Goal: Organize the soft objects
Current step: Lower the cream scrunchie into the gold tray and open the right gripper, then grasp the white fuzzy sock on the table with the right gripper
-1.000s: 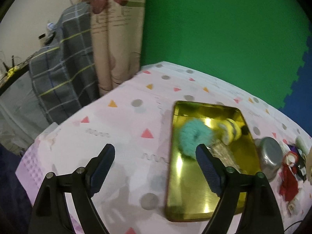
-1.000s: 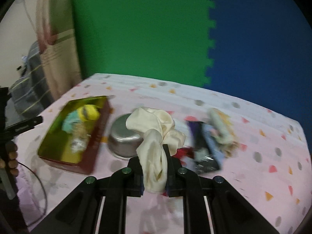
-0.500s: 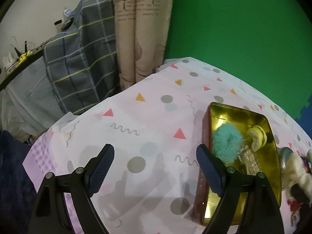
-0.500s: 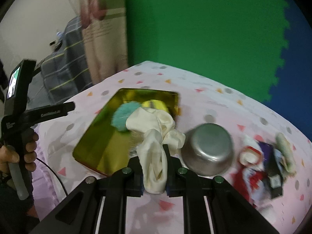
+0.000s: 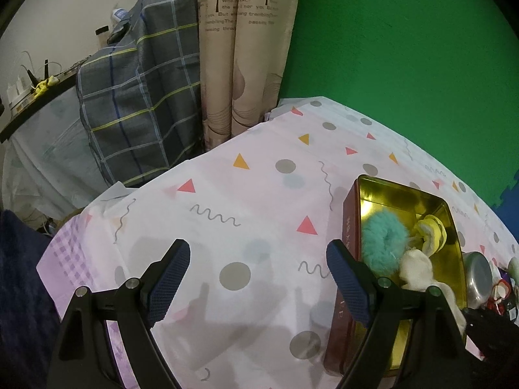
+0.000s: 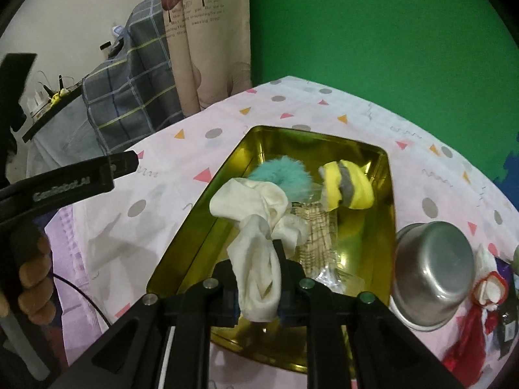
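Currently, item in transit: cream scrunchie (image 6: 259, 227), pinched between the right gripper (image 6: 259, 295) jaws, which have just been easing apart, hanging over the gold tin (image 6: 207, 227) beside the teal scrunchie (image 6: 282, 173) and yellow scrunchie (image 6: 348, 186). Left gripper (image 5: 256, 278): jaws wide, empty, over tablecloth beside the tin. Step judged: depositing; next, full release, then withdrawal.

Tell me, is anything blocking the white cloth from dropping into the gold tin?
Nothing visible blocks it. The white cloth, between the right gripper fingers, whose jaws have just been opening, hangs over the gold tin. The teal pom-pom and yellow toy lie farther back.
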`<state>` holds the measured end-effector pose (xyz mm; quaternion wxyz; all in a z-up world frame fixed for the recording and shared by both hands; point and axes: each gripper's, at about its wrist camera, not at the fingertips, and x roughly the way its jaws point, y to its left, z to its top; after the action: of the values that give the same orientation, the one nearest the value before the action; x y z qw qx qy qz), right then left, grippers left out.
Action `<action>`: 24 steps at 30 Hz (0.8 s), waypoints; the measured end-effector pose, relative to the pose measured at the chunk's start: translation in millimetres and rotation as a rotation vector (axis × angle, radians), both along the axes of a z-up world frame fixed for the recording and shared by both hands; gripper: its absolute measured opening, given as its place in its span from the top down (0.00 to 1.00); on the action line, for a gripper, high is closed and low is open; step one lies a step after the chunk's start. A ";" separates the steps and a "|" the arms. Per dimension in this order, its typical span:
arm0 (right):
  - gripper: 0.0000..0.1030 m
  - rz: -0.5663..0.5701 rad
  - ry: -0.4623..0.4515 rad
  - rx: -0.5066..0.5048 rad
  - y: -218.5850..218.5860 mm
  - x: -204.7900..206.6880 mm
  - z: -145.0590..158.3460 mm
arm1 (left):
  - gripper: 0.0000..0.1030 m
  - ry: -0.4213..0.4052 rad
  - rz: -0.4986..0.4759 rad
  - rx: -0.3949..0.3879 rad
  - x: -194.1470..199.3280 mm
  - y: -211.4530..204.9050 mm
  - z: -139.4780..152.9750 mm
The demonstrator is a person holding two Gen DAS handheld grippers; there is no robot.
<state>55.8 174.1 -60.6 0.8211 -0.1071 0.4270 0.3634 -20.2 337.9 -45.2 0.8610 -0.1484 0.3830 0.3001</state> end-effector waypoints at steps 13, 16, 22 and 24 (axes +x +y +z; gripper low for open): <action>0.50 -0.017 0.024 0.029 -9.8 2.6 -4.8 | 0.19 0.010 -0.014 0.003 3.3 -5.0 -2.8; 0.50 -0.043 0.004 0.031 -23.5 -1.1 1.8 | 0.19 0.005 -0.021 0.002 3.6 -7.8 -2.1; 0.50 -0.120 -0.012 0.018 -72.2 -8.6 10.2 | 0.19 0.022 -0.048 0.016 8.6 -18.2 -5.3; 0.50 -0.165 -0.024 -0.002 -94.6 -10.8 11.5 | 0.19 0.024 -0.056 0.024 9.7 -21.7 -5.8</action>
<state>45.1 79.5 -49.1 0.8531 -0.0767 0.4250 0.2929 -10.5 316.2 -51.0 0.8660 -0.1237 0.3939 0.2823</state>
